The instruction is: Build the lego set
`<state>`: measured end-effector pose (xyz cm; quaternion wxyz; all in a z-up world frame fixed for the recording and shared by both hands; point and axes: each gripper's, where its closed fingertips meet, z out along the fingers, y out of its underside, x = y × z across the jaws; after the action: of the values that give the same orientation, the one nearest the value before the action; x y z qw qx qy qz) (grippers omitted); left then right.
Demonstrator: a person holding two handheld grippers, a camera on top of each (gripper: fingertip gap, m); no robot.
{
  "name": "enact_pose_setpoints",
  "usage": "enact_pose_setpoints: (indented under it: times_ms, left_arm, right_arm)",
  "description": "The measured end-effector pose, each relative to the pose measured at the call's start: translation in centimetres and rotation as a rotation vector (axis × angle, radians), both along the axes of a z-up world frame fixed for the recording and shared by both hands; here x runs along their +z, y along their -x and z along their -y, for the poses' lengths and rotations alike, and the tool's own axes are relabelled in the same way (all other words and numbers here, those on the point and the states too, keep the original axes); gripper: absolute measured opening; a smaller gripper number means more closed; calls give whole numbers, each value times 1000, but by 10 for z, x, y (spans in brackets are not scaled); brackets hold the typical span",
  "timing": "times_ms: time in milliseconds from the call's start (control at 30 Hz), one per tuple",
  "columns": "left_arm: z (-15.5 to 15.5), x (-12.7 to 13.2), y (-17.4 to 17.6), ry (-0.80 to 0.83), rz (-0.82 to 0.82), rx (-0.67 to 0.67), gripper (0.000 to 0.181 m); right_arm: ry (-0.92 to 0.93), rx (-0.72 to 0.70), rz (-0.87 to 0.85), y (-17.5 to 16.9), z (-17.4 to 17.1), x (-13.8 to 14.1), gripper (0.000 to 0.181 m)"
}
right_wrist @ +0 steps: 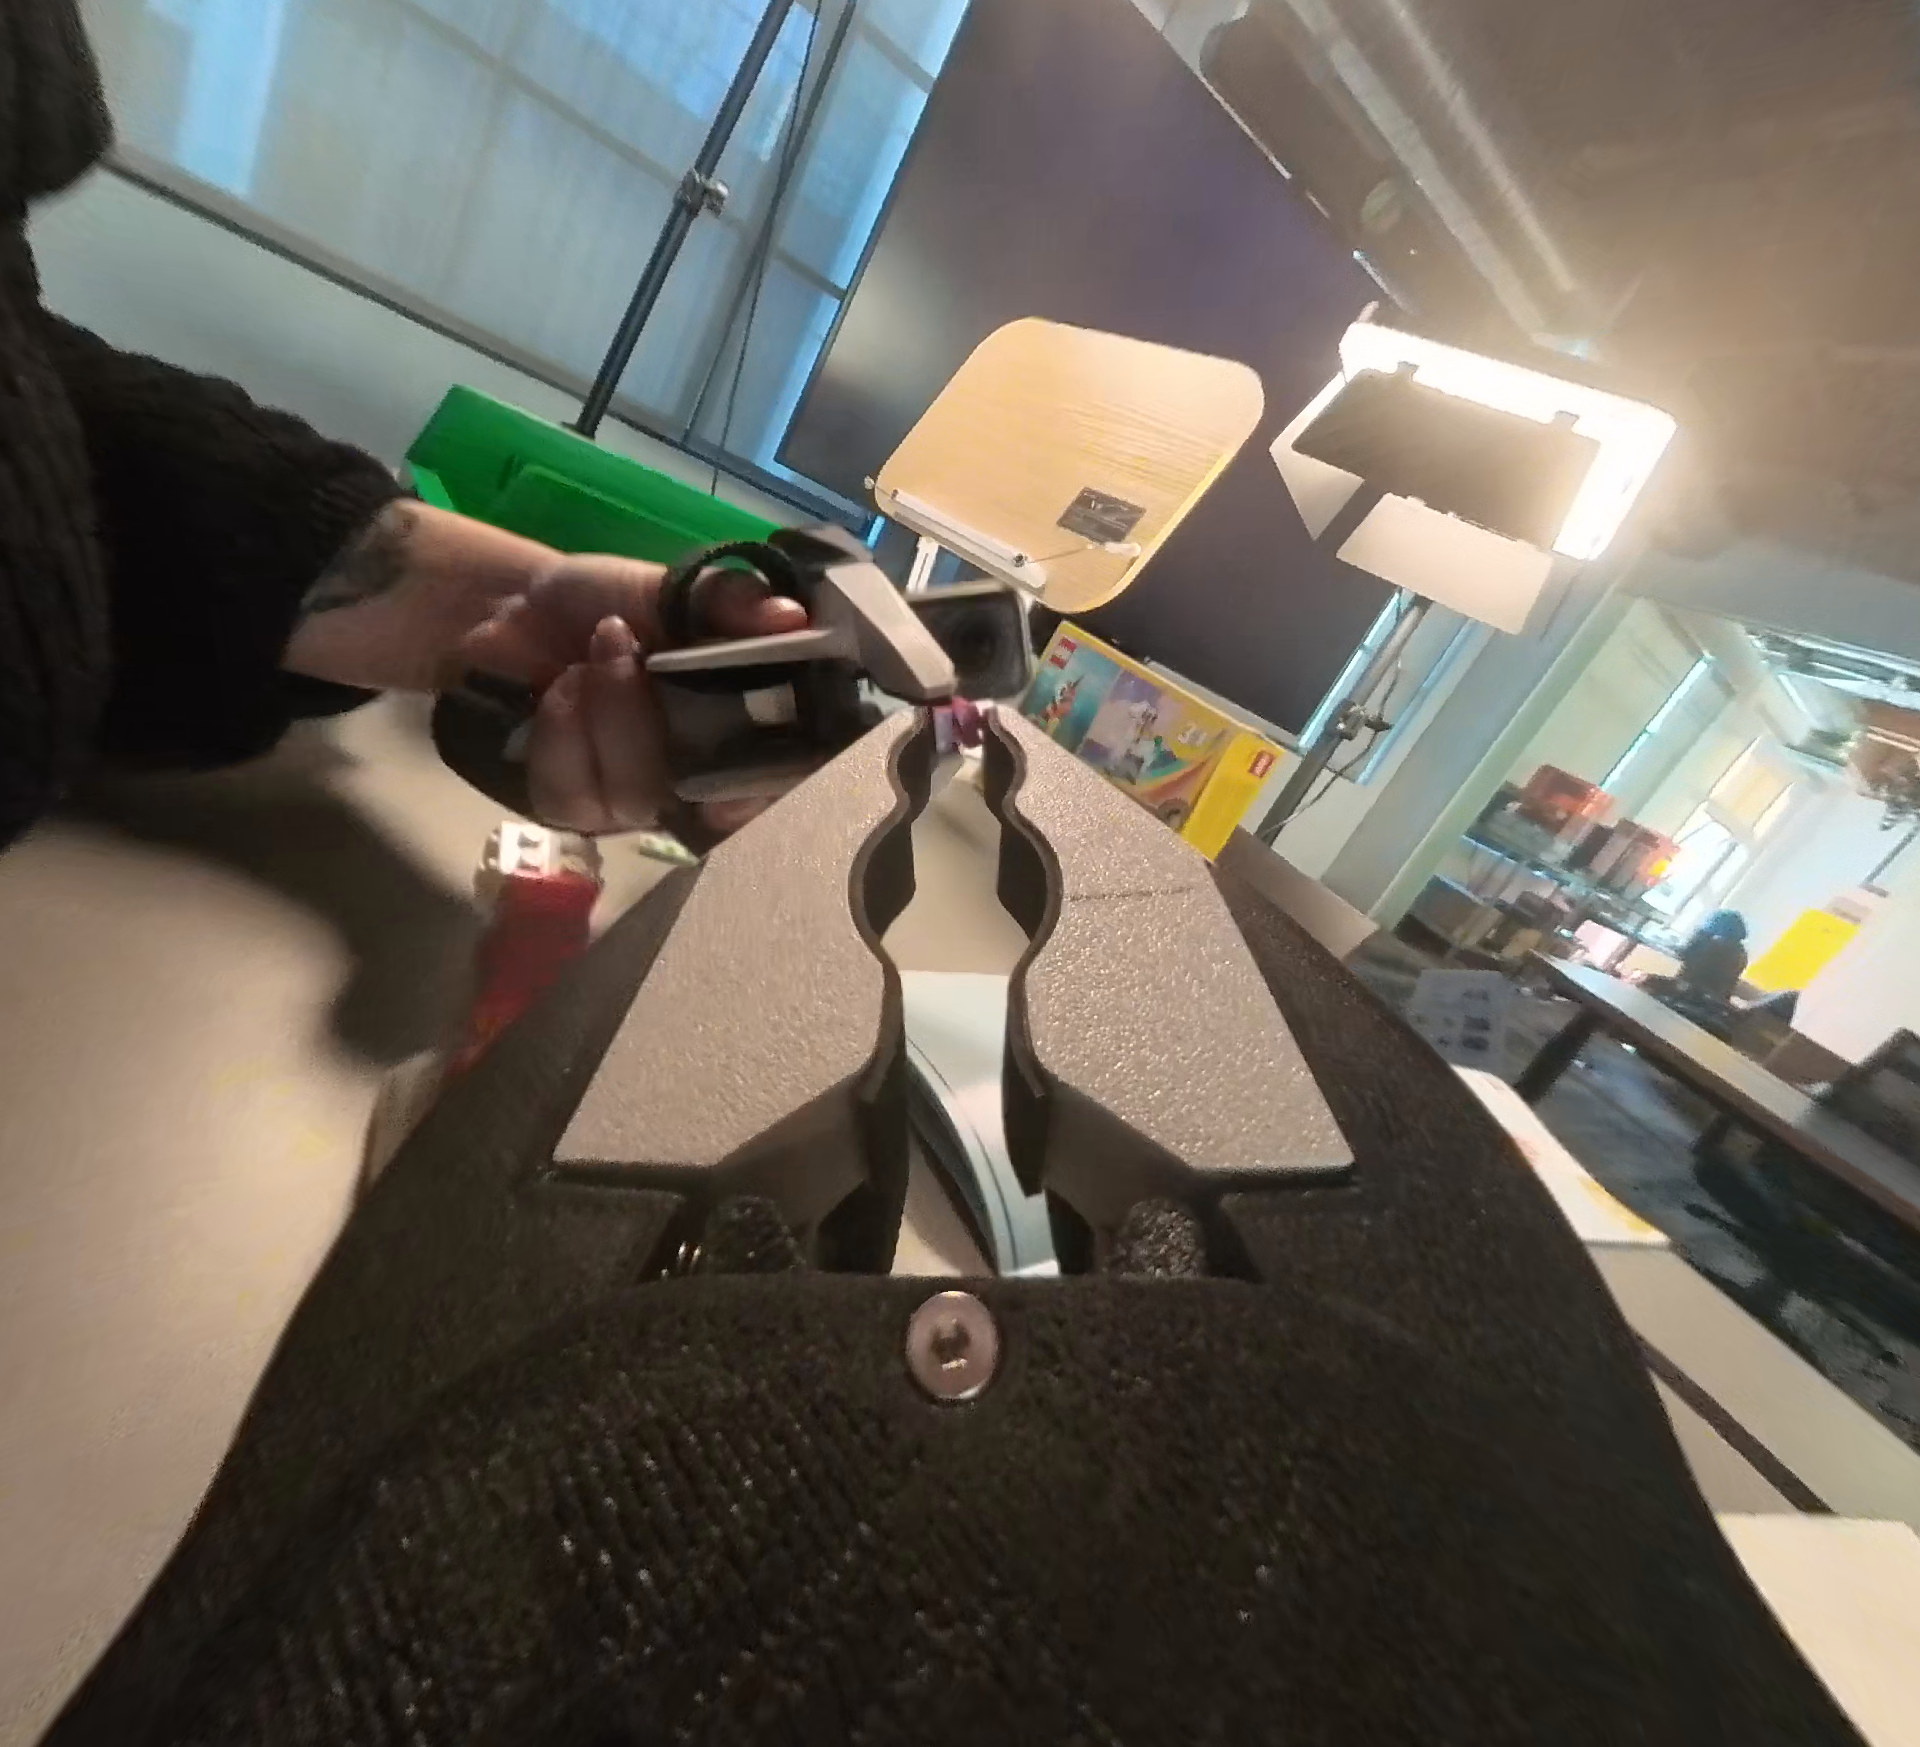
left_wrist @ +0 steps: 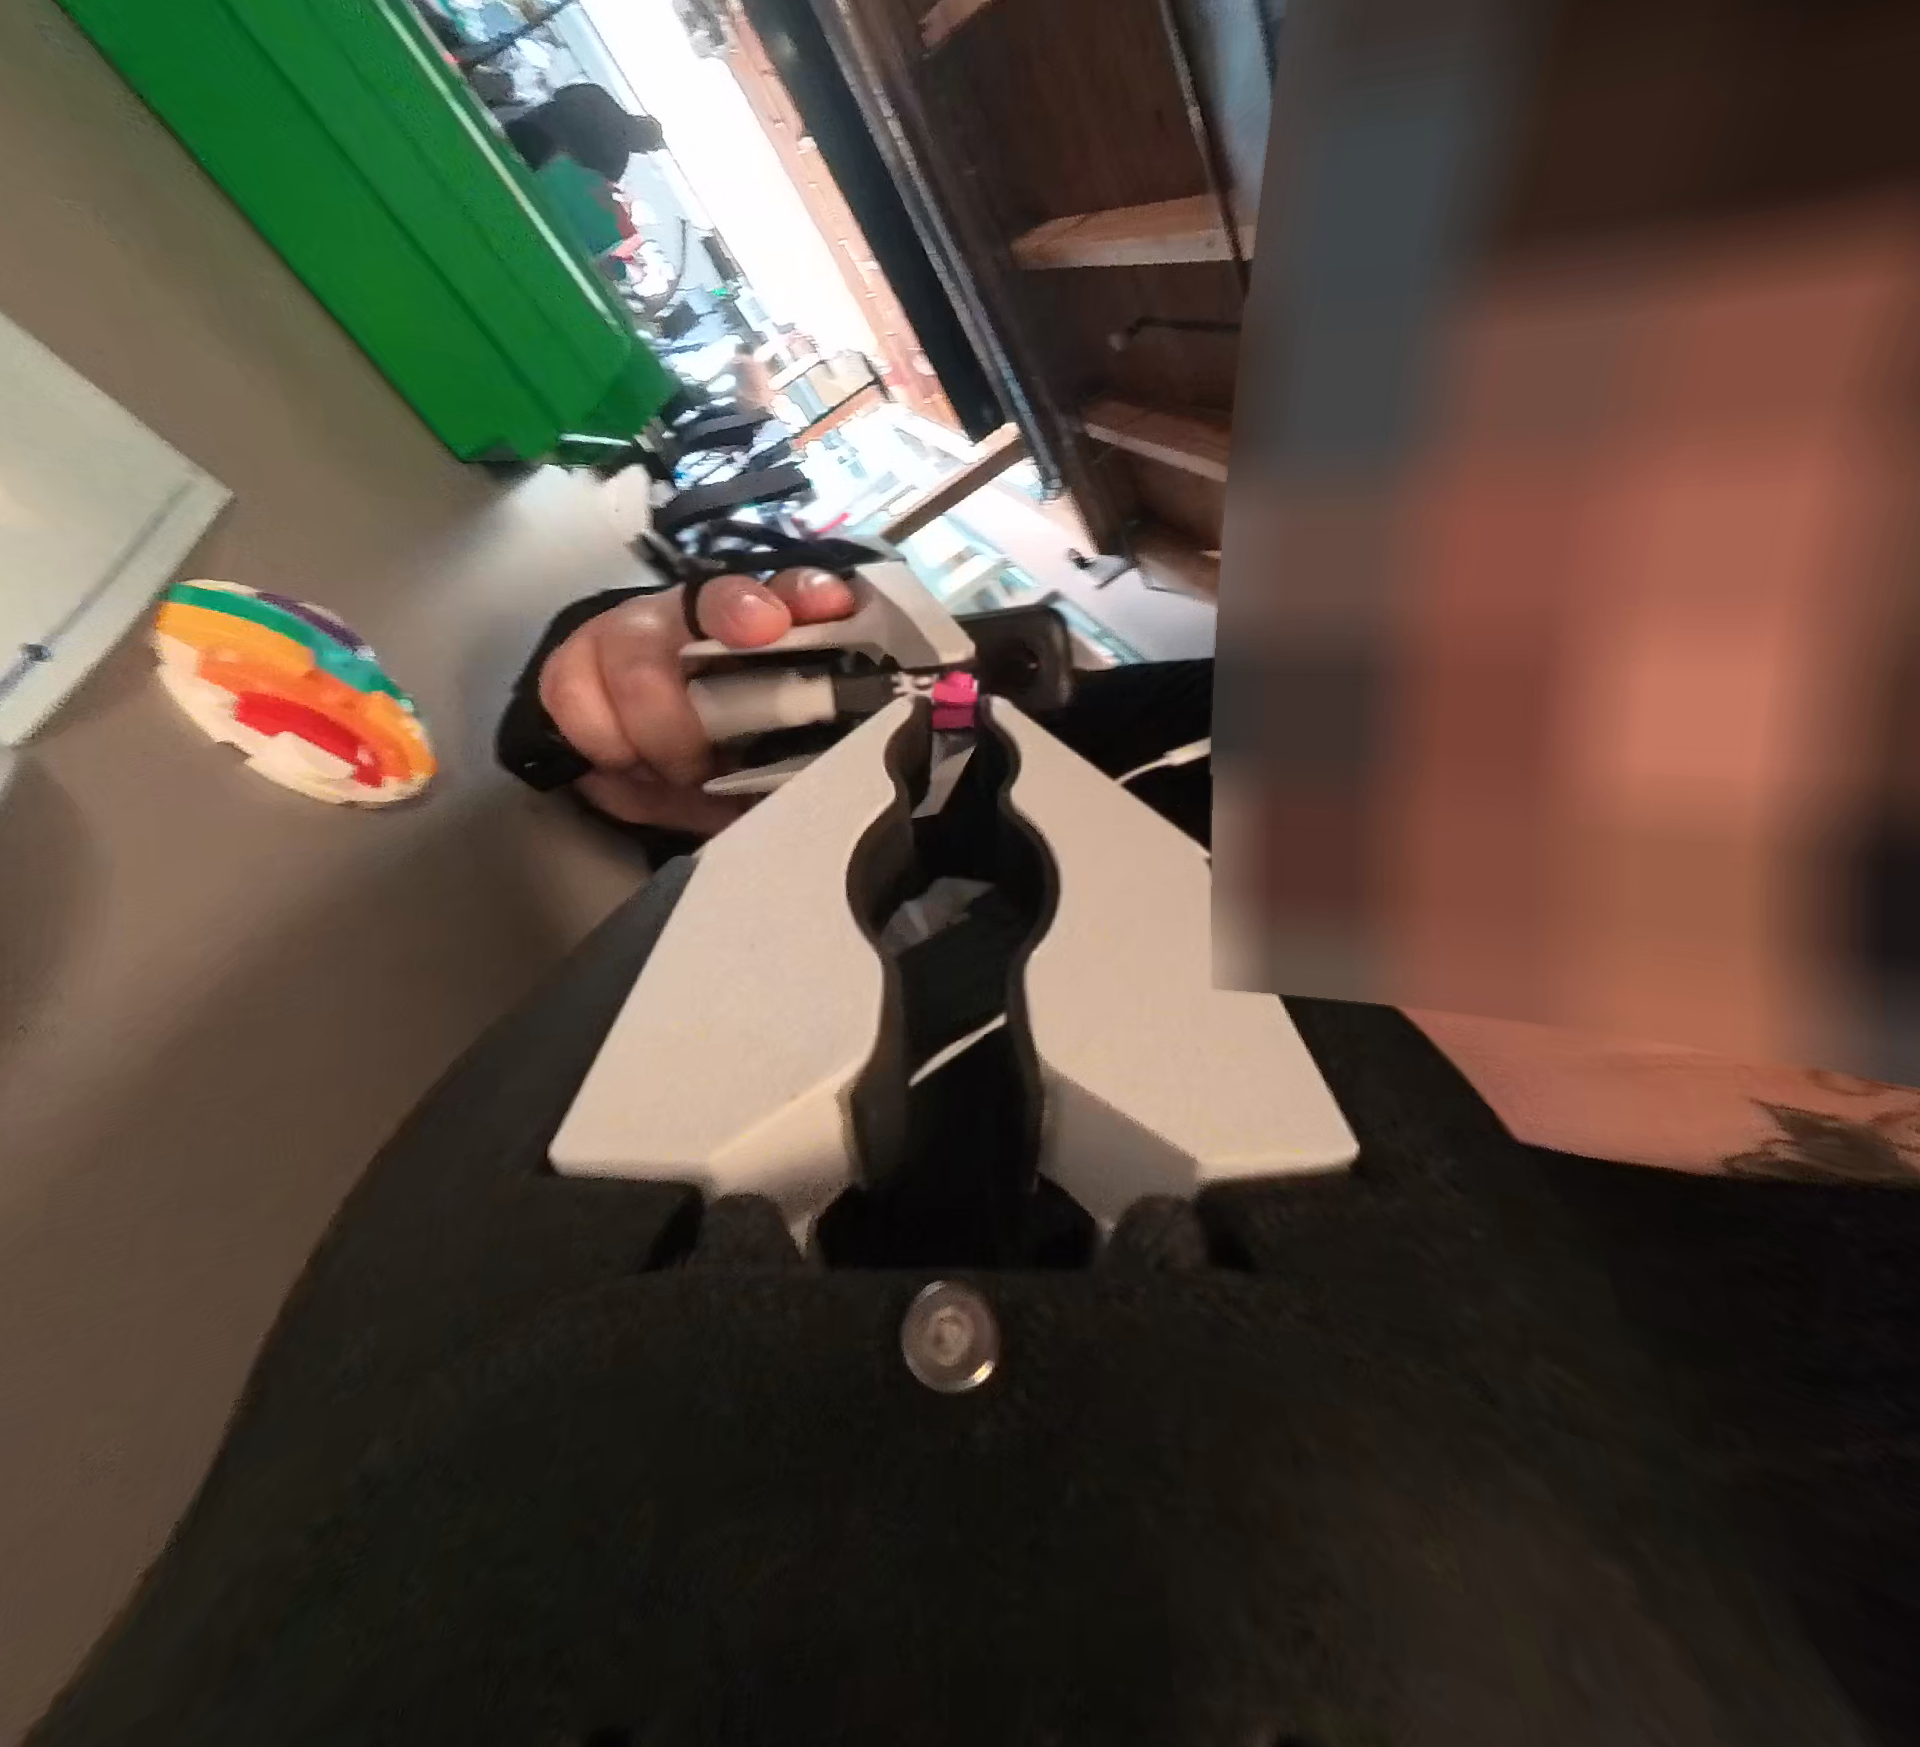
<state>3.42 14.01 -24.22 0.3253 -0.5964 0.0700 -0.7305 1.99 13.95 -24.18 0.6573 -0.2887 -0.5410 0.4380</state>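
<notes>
Both grippers are lifted up off the smooth grey table point(left_wrist: 260, 918) and meet tip to tip in the air. The left gripper point(left_wrist: 954, 708) has its white fingers closed on a tiny pink lego brick point(left_wrist: 953, 700). The right gripper point(right_wrist: 956, 729) has its dark grey fingers pinched on the same small pink and white piece point(right_wrist: 958, 727) from the other side. Each gripper also shows in the other's view, held in a hand point(left_wrist: 613, 689). A round rainbow lego build on a white base point(left_wrist: 296, 695) lies flat on the table, well apart from the pink brick. A yellow lego box point(right_wrist: 1153, 747) stands on the table beyond the brick.
</notes>
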Motion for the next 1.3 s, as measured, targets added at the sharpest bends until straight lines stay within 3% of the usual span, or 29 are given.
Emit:
enact_pose_setpoints:
  times_ms: [133,333,567,767,967,1300]
  left_arm:
    - [-11,-10,12,-120,-221,141,7]
    - [-43,-36,61,-476,-885,574,7]
    - [-54,-42,92,-812,-1309,901,7]
    - [-54,-41,81,-957,-1379,990,7]
    - [-60,-52,71,-1020,-1418,933,7]
    - [-56,-47,64,-1004,-1295,902,7]
  right_arm:
    - [-18,-12,57,4,-8,-14,28]
    - [-106,-130,24,0,-27,-11,29]
    - [-89,-191,2,-3,-41,-9,29]
    - [-57,-260,-23,-7,-58,-5,29]
    - [-97,-364,-26,-9,-72,-3,28]
    - [-131,-531,-21,-20,-91,2,27]
